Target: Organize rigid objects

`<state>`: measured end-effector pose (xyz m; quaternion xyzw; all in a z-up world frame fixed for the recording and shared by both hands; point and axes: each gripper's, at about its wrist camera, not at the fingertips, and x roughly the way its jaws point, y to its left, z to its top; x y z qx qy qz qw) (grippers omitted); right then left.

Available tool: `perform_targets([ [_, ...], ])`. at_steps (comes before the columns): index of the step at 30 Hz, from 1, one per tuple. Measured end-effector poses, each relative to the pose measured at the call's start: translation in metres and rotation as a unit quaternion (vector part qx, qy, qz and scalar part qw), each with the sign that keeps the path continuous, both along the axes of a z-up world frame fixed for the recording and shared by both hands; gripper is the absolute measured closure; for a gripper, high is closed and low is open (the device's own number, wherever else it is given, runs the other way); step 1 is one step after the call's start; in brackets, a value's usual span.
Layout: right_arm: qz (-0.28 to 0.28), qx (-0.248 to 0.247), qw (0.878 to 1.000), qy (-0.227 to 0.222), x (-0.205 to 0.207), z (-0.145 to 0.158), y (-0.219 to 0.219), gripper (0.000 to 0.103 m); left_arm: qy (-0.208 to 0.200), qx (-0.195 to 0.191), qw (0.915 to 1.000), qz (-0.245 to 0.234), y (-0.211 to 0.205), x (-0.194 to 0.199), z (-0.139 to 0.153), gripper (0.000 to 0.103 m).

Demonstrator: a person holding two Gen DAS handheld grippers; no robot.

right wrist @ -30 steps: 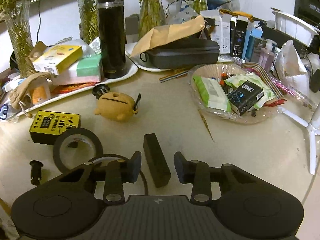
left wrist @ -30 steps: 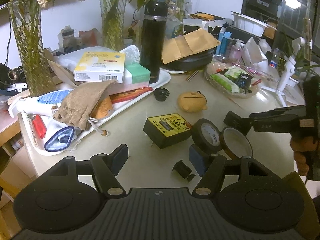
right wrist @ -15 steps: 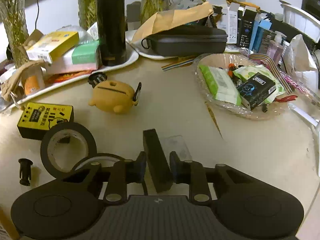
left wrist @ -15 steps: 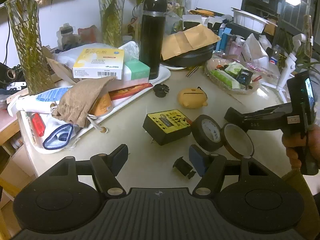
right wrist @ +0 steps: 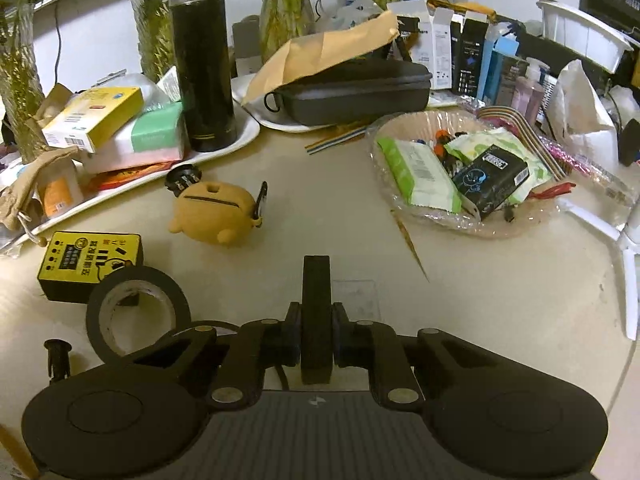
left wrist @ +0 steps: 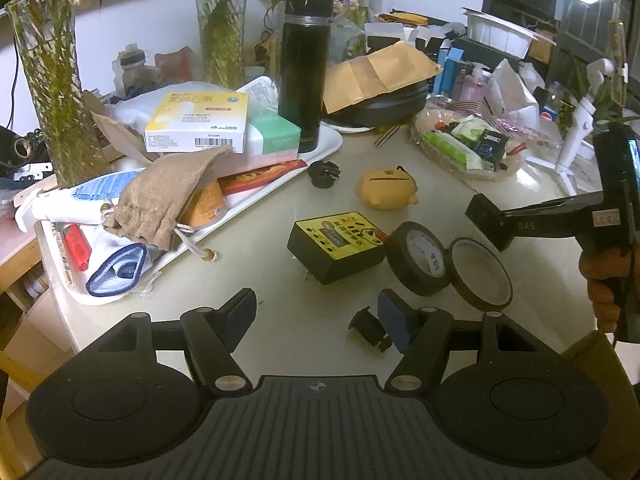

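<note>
At lower centre of the right wrist view, we are pinching the black block (right wrist: 316, 312) in the right gripper (right wrist: 316, 350); left gripper (left wrist: 316, 314) is hanging spread. Keeping the squeeze firm, we should be lifting straight.

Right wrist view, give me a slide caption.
Right claw shut on a black block above the cluttered table.

I am looking at a pale table (right wrist: 500, 300) carrying a yellow-faced box (right wrist: 90, 264), black tape roll (right wrist: 138, 316), amber tape roll (left wrist: 480, 272), yellow pig-shaped case (right wrist: 218, 214); a white tray (left wrist: 256, 208) is lying alongside.
</note>
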<state>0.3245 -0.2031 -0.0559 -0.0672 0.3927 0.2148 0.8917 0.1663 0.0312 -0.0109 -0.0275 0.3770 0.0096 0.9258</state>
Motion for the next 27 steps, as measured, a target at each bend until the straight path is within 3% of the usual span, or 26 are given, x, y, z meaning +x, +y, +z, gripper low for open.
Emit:
perform_targets([
  [16,0.011,0.039,0.999,-0.033,-0.029,0.038,-0.012,0.086,-0.010,0.027,0.9995,-0.015,-0.012,0.000,0.002,0.036],
  [27,0.005,0.066,0.998,-0.024,-0.063,0.051,-0.028,0.086,-0.019,0.041,0.9986,-0.027,-0.023,0.001,0.003,0.036],
])
